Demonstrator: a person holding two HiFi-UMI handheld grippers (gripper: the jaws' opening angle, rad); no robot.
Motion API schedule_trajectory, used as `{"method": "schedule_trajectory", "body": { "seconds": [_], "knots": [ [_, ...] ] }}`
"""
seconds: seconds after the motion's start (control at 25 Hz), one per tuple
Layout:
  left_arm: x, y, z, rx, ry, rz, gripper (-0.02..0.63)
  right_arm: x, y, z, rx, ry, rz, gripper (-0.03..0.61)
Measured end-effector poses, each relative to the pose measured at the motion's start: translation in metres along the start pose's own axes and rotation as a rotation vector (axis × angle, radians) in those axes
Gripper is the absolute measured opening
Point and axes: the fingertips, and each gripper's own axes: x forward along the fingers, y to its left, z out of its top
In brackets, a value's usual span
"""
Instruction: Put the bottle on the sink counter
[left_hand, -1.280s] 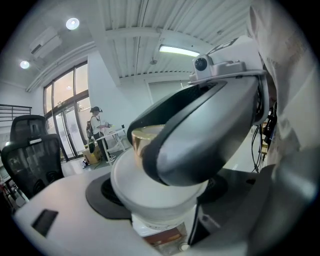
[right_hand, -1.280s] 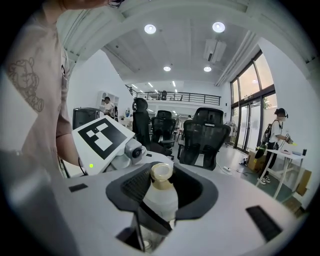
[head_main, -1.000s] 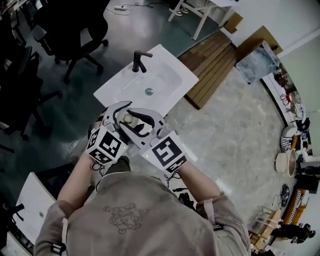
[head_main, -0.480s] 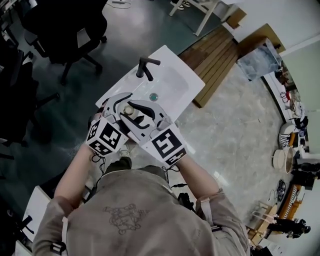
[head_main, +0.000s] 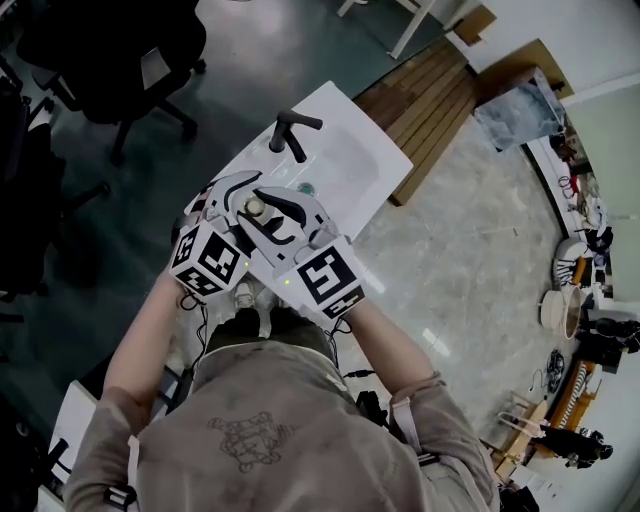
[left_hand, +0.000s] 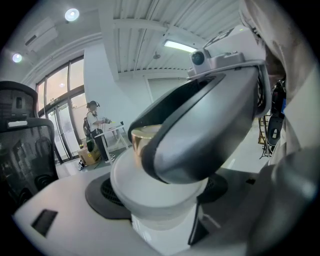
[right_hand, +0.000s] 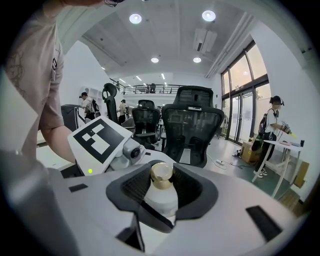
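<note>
Bottle (right_hand: 161, 199) betw the jaws — left gripper (left_hand: 157, 197) & right gripper (right_hand: 162, 184) both clamp it

Here's the person from above in a beige short-sleeved shirt (head_main: 310, 450), a thin dark line drawing (head_main: 246, 436) printed on its back, and a pale strap (head_main: 413, 424) with a dark clip over the right shoulder. The left gripper (head_main: 234, 198) and the right gripper (head_main: 282, 216) both wear smooth white shells, curved like claws. Each carries its cube of black-and-white squares: the left cube (head_main: 208, 264) and the right cube (head_main: 328, 284). Thin dark cables (head_main: 203, 330) trail beneath them. In the right gripper view the jaw pads (right_hand: 134, 187) are dark grey with a fine grid texture. A small green light (right_hand: 90, 171) glows on the left gripper's shell beside a round camera lens (right_hand: 132, 150).
</note>
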Motion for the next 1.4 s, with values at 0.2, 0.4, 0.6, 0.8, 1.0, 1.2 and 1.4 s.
{"method": "schedule_trajectory", "body": {
  "seconds": [0.2,0.4,0.6,0.8,1.0,1.2,1.4],
  "knots": [
    [0.022,0.009,-0.008,-0.019,-0.006,0.001,0.334,0.009,-0.019,-0.013,0.004,0.007,-0.005,0.143],
    [0.043,0.017,-0.014,-0.044,-0.002,0.017,0.334,0.016,-0.038,-0.025,0.007,0.019,0.004,0.143],
    [0.064,0.026,-0.022,-0.062,0.005,0.038,0.333,0.022,-0.059,-0.039,0.020,0.022,-0.006,0.143],
    [0.080,0.042,-0.041,-0.132,0.010,0.086,0.333,0.038,-0.080,-0.052,0.064,0.016,-0.016,0.141],
    [0.091,0.051,-0.074,-0.200,0.063,0.118,0.333,0.055,-0.094,-0.062,0.076,0.013,-0.029,0.141],
    [0.094,0.055,-0.112,-0.251,0.129,0.146,0.333,0.075,-0.108,-0.073,0.092,0.018,-0.041,0.141],
    [0.095,0.060,-0.134,-0.312,0.151,0.166,0.333,0.092,-0.120,-0.091,0.117,0.036,-0.060,0.141]
  ]
}}
